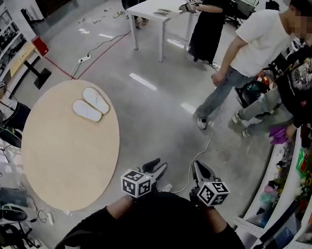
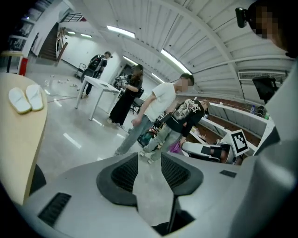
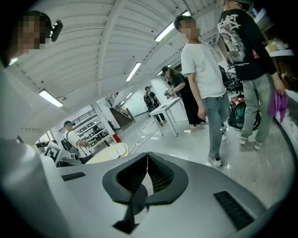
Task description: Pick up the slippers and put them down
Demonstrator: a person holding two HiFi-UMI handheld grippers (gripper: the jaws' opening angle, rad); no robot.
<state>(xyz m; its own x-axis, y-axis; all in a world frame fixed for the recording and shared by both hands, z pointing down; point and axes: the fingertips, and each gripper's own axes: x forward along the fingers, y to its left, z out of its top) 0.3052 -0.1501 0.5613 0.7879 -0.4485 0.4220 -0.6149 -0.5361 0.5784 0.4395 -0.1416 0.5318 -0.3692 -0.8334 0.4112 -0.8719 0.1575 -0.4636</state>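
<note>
L gripper [image 2: 149, 159] jaws apart, empty; R gripper [image 3: 147, 161] closed, empty

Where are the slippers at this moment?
In the head view, the white slippers lie side by side on the far part of the round table, at the picture's upper left.

A round tabletop of pale wood [image 1: 68, 159] stands on the polished grey concrete floor [image 1: 157, 101]. Well beyond it is a white rectangular table on thin metal legs [image 1: 149, 11], with a person in a long black dress [image 1: 208, 26] just beside it. A person in a white T-shirt and blue jeans [image 1: 253, 40] stands nearer (one foot by a thin white cable [image 1: 209, 143] trailing over the floor). A red cable [image 1: 58, 67] lies near a white power strip [image 1: 84, 58].
</note>
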